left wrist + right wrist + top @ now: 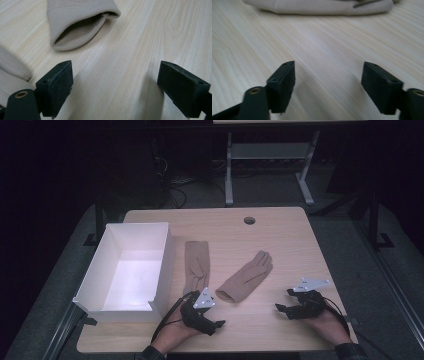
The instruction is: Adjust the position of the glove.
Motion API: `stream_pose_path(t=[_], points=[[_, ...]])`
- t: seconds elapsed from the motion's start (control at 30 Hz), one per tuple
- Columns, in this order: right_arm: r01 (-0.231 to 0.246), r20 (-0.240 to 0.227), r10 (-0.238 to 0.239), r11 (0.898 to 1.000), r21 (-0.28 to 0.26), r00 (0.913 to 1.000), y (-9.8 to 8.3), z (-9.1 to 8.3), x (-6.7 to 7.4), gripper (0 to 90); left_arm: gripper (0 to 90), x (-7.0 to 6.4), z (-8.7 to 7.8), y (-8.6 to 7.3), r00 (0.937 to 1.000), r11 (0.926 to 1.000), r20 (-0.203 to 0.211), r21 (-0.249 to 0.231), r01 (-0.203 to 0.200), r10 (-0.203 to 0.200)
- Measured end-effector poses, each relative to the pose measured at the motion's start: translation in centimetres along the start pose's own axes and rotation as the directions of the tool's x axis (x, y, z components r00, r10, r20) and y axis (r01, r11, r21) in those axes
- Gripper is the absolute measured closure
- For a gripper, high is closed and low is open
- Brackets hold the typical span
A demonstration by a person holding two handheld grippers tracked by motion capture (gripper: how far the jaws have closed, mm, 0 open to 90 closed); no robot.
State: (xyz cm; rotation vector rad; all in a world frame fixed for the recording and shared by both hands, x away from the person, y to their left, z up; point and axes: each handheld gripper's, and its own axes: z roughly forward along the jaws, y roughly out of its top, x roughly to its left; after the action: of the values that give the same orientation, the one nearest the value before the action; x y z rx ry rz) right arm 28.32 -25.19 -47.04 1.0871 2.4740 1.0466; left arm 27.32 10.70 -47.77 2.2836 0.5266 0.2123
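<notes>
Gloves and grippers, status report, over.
Left gripper and right gripper open, empty. Both beige gloves flat on table, beside white box. Nothing in the way.

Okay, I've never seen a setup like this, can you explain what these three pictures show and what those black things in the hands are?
A person sits at a wooden table, holding a black two-jaw gripper in each hand: the left gripper and the right gripper. One picture looks down from above; the other two come from cameras riding on each gripper, looking along its jaws. On the table lie two beige gloves, the left glove and the right glove, beside an empty white box. Both grippers are open and hold nothing.
</notes>
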Motion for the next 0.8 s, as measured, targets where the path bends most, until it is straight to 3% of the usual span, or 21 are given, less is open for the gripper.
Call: stream_pose_path(t=[0.47,0.53,0.8], points=[[0.048,-0.115,-0.050,0.999,-0.022,0.9921,3.6,1.9,1.7,64.0,12.7,0.1,0.1,0.1,0.9999,1.0000,-0.011,0.004,0.001,-0.001],[0.038,-0.152,-0.044,0.998,-0.044,0.9874,4.2,2.1,2.0,71.5,12.7,0.1,0.1,0.1,0.9999,1.0000,-0.011,0.005,0.001,-0.001],[0.052,-0.208,-0.064,0.997,-0.059,0.9761,5.8,2.8,3.1,89.3,12.7,0.1,0.1,0.1,0.9999,1.0000,-0.014,0.002,-0.002,0.002]])
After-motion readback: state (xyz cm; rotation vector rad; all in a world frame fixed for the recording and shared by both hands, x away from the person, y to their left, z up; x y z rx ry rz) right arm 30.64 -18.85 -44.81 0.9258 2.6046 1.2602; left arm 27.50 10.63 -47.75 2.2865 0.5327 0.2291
